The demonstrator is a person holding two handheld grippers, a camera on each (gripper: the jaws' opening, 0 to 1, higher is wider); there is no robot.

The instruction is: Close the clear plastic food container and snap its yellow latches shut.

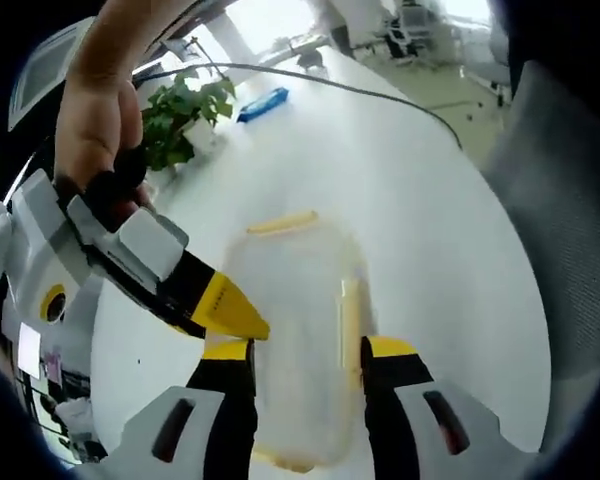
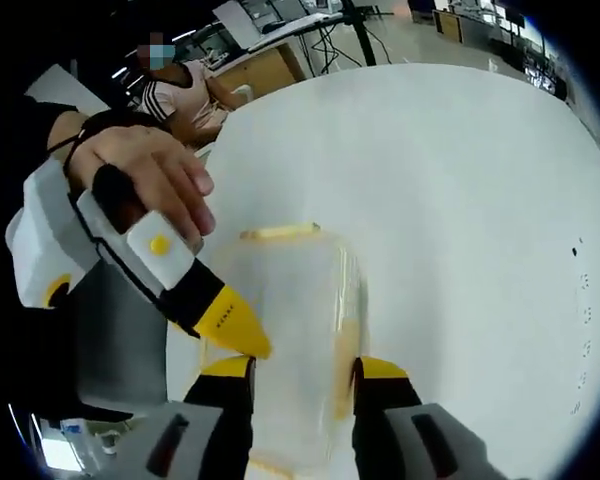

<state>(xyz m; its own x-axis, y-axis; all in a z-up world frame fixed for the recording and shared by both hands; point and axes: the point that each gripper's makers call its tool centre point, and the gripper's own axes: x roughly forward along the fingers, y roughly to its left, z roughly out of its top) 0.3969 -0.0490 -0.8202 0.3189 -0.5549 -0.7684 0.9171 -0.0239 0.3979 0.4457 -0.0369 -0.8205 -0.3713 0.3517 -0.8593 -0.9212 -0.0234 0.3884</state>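
Lid looks seated on the clear container [image 1: 295,330], which sits on the white table [image 1: 430,230]. Your left gripper [image 1: 305,350] and right gripper [image 2: 300,368] both straddle the container, jaws spread. Yellow latches [image 1: 282,222] seemingly still need snapping; I can't tell for sure.

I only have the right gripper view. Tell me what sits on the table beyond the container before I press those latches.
Observer: In the left gripper view, a potted plant stands on the white table, beyond the clear container.
Operator: Keep going. Name anything else out there.
Observer: A blue object lies beside the plant, apart from the container.
Operator: Report any cables.
Observer: A black cable runs across the table's far side, well away from the container.
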